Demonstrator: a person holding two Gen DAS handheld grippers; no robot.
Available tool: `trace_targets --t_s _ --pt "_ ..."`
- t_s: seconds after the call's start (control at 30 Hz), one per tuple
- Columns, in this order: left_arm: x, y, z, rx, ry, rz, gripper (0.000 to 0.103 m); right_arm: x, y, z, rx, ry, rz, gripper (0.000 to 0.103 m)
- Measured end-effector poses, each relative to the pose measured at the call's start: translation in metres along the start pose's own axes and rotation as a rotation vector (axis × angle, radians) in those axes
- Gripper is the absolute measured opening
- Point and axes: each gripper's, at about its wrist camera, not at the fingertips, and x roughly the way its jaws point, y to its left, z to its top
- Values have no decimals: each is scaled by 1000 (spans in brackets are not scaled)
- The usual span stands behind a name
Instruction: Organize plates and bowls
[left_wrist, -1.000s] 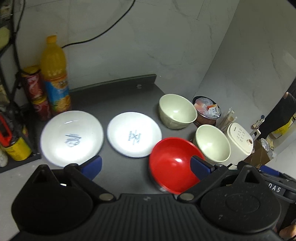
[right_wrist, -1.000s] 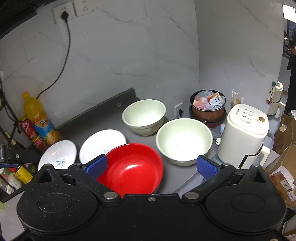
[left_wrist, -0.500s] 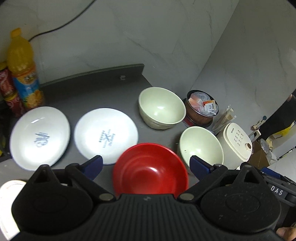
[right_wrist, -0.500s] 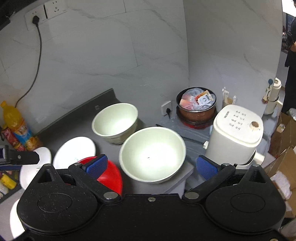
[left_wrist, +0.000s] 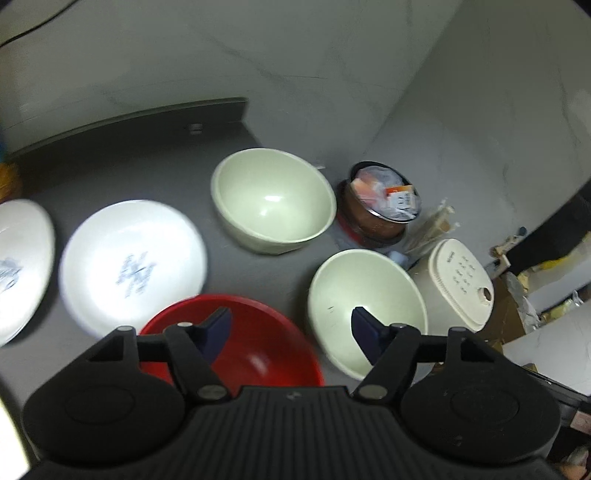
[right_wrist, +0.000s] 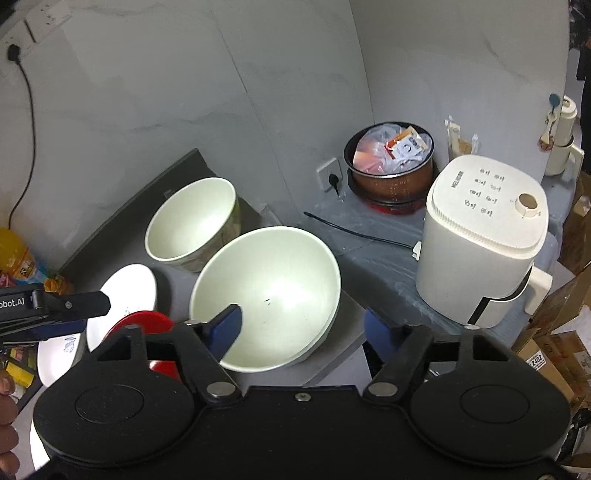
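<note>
Nothing was stacked yet: two plates (left_wrist: 133, 266) lay side by side on the desk (left_wrist: 147, 155), with the red bowl (left_wrist: 255, 343) and two pale bowls (left_wrist: 271, 201) apart. Left tongs (left_wrist: 290, 332) and right tongs (right_wrist: 303, 328) hovered, parted and empty.

Matte black left gripper (left_wrist: 290, 328) body, ribbed in the middle, two round caps, silver pivot screws, angular black arms, dark blue pads (left_wrist: 218, 325). Same build on the right gripper (right_wrist: 303, 326), smooth centre, blue pads (right_wrist: 227, 326). White lettering "bot.AI" on the left gripper's side.
</note>
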Motion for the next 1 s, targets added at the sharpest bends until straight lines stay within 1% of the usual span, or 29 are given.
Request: trace_targets --t_s 0.1,0.13,0.2,0.27,0.3,0.43,0.53,0.6,0.63,0.67,0.7,0.73,0.83,0.87,0.93,1.0 --pt "19 -6 6 18 22 4 61 15 -7 5 26 34 19 56" --pt "27 -8 8 17 33 -3 57 19 -8 5 31 43 23 56" --pt "37 -10 10 17 42 -2 54 29 -11 6 40 64 23 54" --pt "49 -13 12 30 59 7 48 37 -13 7 47 80 26 51" --pt "54 -15 13 32 67 6 47 41 -14 7 51 89 27 50" --pt "78 -15 16 19 110 16 42 55 -20 8 61 120 30 50" --pt "95 -16 17 19 139 23 41 64 -23 8 77 136 35 50" --pt "109 -16 18 15 167 40 36 70 -24 9 84 143 40 50" --pt "115 -14 19 5 185 52 30 73 -25 8 87 145 44 49" --pt "121 -12 19 -14 199 58 28 76 -25 7 90 149 48 48" --pt "126 -10 19 -31 211 61 27 79 -26 6 95 156 52 46" --pt "130 -9 19 -38 215 64 24 82 -27 6 100 164 57 43" --pt "138 -12 20 -22 226 77 22 89 -26 4 100 173 66 40" --pt "141 -12 20 -23 234 75 20 91 -26 4 98 176 60 37" --pt "143 -13 21 -21 237 80 19 94 -27 3 107 183 42 25" --pt "144 -14 22 -21 234 62 16 95 -29 3 111 182 30 17"
